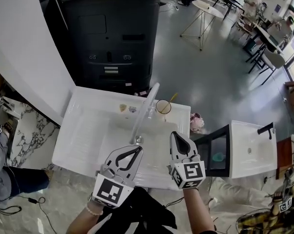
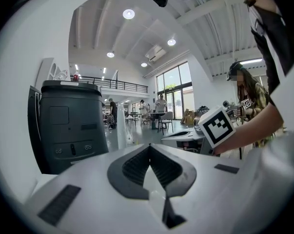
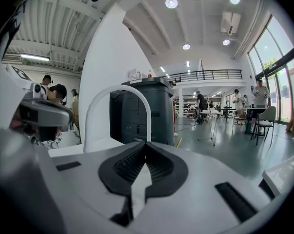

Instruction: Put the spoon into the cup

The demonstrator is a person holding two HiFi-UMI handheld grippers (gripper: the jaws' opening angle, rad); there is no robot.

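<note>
At 1 o'clock on the glossy white moulded sink unit [image 1: 83, 130], round clear cup [image 1: 163, 107] with slim yellowish spoon [image 1: 172, 98] leaning inside (bowl unseen); at 6 o'clock, left gripper [image 1: 136, 150] and right gripper [image 1: 176, 136], ribbed black jaws pressed together, empty, above polished grey floor [image 1: 205, 77].

obstacle: faucet [image 1: 146, 112] arches over sink [image 1: 88, 135] middle, just left of cup [image 1: 163, 106] | free: sink floor left of faucet bare
</note>
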